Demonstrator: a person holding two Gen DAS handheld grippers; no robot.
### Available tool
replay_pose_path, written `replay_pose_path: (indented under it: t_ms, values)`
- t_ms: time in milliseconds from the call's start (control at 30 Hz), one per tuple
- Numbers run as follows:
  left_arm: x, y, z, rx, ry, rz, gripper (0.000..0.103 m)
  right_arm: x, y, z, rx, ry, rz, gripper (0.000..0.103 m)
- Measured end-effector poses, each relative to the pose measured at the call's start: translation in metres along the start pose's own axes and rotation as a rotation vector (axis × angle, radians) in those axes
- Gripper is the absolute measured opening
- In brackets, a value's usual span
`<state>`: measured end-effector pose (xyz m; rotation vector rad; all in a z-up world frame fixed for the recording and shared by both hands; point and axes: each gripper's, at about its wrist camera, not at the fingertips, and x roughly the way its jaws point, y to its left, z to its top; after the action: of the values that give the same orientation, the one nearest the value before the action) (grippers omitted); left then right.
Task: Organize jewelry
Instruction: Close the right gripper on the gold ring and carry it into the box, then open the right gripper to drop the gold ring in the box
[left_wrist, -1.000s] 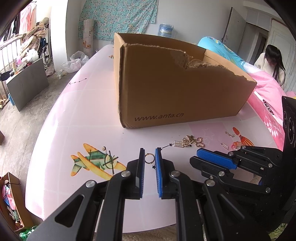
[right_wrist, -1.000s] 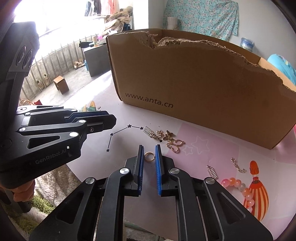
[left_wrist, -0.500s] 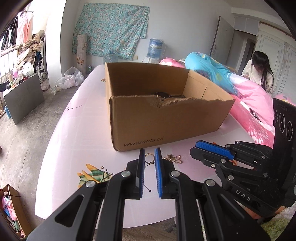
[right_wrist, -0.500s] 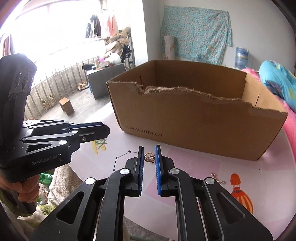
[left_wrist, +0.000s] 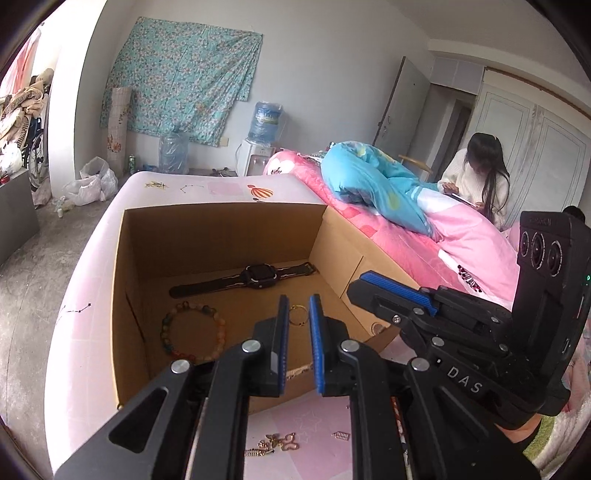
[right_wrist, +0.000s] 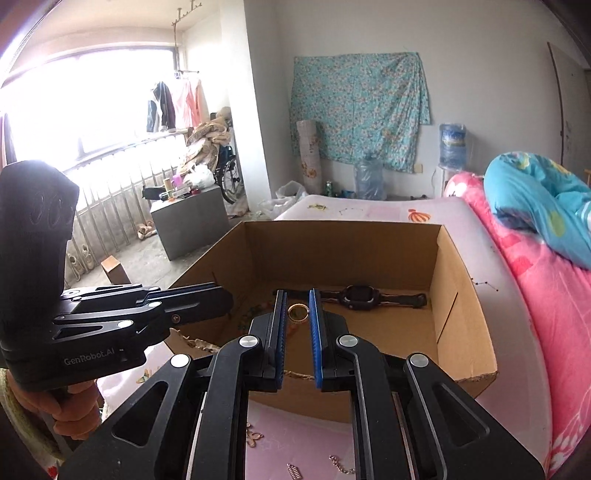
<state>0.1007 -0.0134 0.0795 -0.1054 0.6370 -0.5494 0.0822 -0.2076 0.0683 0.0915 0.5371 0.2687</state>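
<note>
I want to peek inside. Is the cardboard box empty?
Not empty. The cardboard box holds a black watch and a bead bracelet on its floor.

Ahead of you, a floral teal cloth (left_wrist: 184, 74) hangs on the pale wall, with a water dispenser (left_wrist: 260, 151) and a spare water jug (left_wrist: 173, 153) standing on the floor below it. To your left, bright daylight floods through a large window (right_wrist: 92, 103) above a railing (right_wrist: 118, 206), where clothes (right_wrist: 173, 103) hang. A grey cabinet (right_wrist: 188, 221) sits on the bare concrete floor (left_wrist: 33, 251). To your right lies a bed (left_wrist: 424, 236) with pink bedding and a blue quilt (left_wrist: 376, 184); a person (left_wrist: 476, 177) sits beyond it, near white wardrobe doors (left_wrist: 535, 136).
</note>
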Motion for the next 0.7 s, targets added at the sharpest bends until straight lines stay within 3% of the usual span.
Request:
replay_pose_path:
  t_ms: [167,267,467,700]
  values:
    - [0.055,-0.005,0.020,0.037,0.120,0.070,0.011,0.039,-0.026,0.008,0.059,0.096,0.013,0.010]
    - [0.074,-0.004,0.024,0.024,0.153,0.075,0.011,0.048,-0.039,0.011,0.091,0.114,0.030,0.011]
    - [0.079,-0.003,0.023,0.010,0.120,0.113,0.046,0.036,-0.058,0.012,0.145,0.073,0.046,0.015]
    - [0.059,-0.002,0.027,0.028,0.040,0.148,0.059,0.006,-0.071,0.013,0.183,-0.004,0.057,0.017]
